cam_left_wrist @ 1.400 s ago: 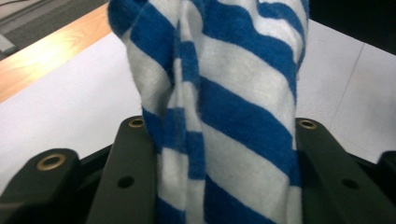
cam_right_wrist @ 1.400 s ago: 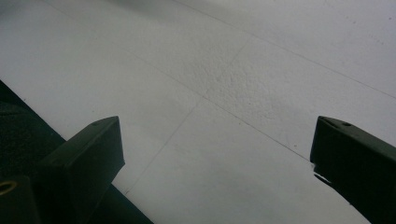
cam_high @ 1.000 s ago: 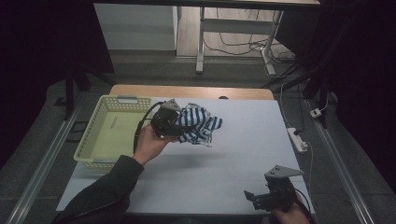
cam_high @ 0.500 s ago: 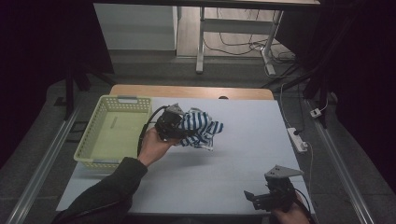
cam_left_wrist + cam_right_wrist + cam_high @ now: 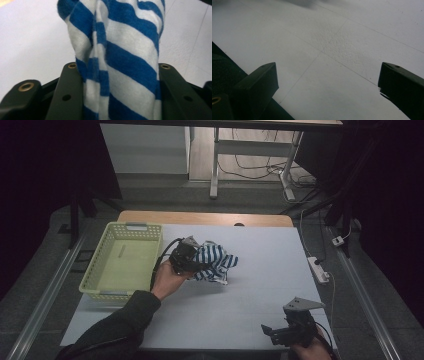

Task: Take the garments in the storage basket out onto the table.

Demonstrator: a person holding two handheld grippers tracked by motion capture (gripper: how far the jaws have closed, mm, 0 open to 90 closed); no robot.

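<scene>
**Striped cloth pinched in the left hand-held gripper beside the basket**

The left hand-held gripper (image 5: 192,262) is closed on a crumpled blue-and-white striped knit cloth (image 5: 214,262). In the left gripper view the two black jaws stand on either side of a bunched fold of the cloth (image 5: 120,65), which fills the gap between them and rises up out of the grip, the stripes running at a slant. In the high view the rest of the cloth lies in a loose heap on the pale grey counter (image 5: 260,285), spreading away from the gripper toward the counter's middle. The person's left hand (image 5: 167,279) grips the gripper's body from below, with a dark sleeve running down to the picture's lower edge and a black cable looping off the gripper.

Just to the left of that hand sits a pale yellow-green plastic lattice basket (image 5: 95,275), rectangular, standing on the counter's left part. The cloth is outside it, near its right wall but apart from it.

The right hand-held gripper (image 5: 280,334) rests low at the near right corner of the counter, well apart from the cloth. In the right gripper view (image 5: 328,82) its jaws stand wide apart with only bare counter surface between them.

A white power strip (image 5: 318,270) lies at the counter's right edge.
</scene>
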